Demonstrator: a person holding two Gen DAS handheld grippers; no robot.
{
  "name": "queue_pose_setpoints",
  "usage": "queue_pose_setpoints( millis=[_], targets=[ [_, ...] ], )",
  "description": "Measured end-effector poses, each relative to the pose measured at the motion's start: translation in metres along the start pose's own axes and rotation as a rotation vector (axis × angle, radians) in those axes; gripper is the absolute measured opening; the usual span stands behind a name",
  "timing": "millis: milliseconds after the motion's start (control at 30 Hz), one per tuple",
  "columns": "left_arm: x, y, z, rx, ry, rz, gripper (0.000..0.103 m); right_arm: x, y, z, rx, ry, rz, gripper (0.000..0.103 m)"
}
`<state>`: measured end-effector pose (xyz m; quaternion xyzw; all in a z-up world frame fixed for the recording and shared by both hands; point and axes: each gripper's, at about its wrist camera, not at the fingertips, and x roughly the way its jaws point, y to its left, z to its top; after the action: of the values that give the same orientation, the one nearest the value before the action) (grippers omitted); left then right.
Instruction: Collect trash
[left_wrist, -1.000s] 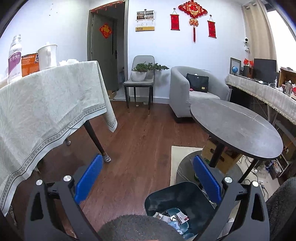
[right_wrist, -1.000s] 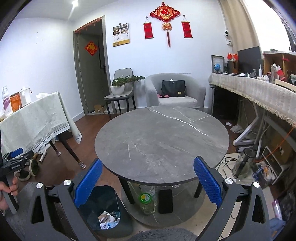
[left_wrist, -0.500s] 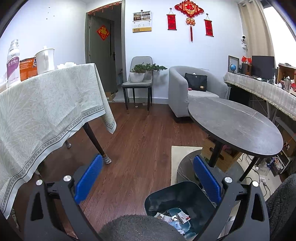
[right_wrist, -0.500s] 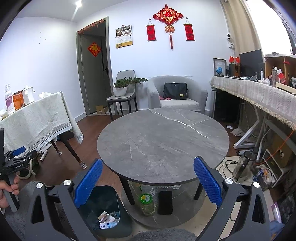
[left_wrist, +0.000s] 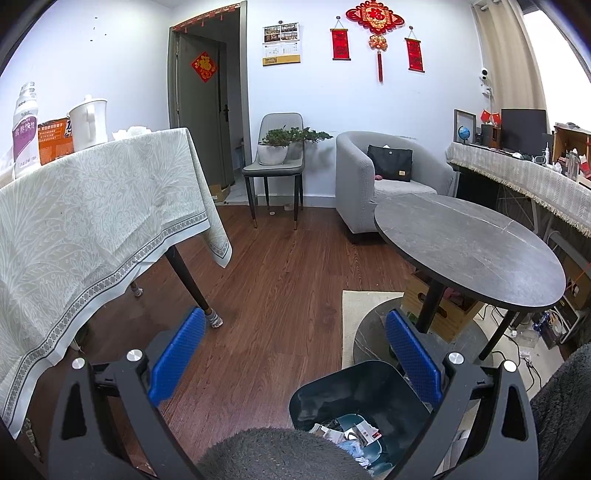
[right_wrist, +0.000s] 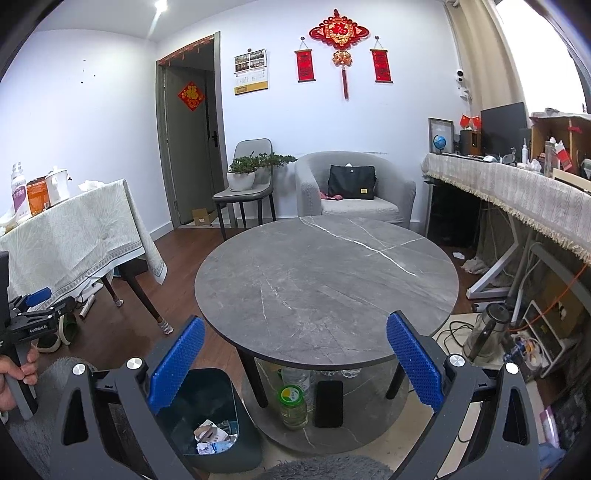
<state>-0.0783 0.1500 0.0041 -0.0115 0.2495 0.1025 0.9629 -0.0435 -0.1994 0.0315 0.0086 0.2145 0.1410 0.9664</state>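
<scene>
While both grippers hang idle over the floor, you have room to plan the next pickup. Your left gripper (left_wrist: 293, 358) stands with its jaws wide apart and nothing between them; your right gripper (right_wrist: 295, 360) is spread the same way and also carries nothing. The bin (right_wrist: 210, 413) sits on the floor just beside the round table (right_wrist: 325, 280), with paper and wrapper scraps (right_wrist: 212, 437) already lying in its bottom. I judge the tabletop done, since nothing lies on it.

Look for what is left. A bottle (right_wrist: 293, 404) and a dark phone-like slab (right_wrist: 328, 402) stand on the shelf under the table; I cannot tell whether either counts as trash. Crumpled white paper (left_wrist: 135, 131) lies on the cloth table (left_wrist: 92, 221) to your left, near the jug (left_wrist: 88, 123), and it looks like the likeliest target.

Use the left gripper for it. Come in level with the tabletop, centre the paper between the pads, and close gently so you pinch paper and not cloth. Lift clear of the jug before you swing back to the bin.
</scene>
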Motion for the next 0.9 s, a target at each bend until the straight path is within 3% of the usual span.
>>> queue_pose_setpoints(
  millis=[900],
  targets=[
    [-0.0002, -0.0008, -0.0004, -0.015, 0.008, -0.002, 0.100, 0.0012, -0.0002, -0.0017, -0.003, 0.011, -0.001, 0.100]
  ],
)
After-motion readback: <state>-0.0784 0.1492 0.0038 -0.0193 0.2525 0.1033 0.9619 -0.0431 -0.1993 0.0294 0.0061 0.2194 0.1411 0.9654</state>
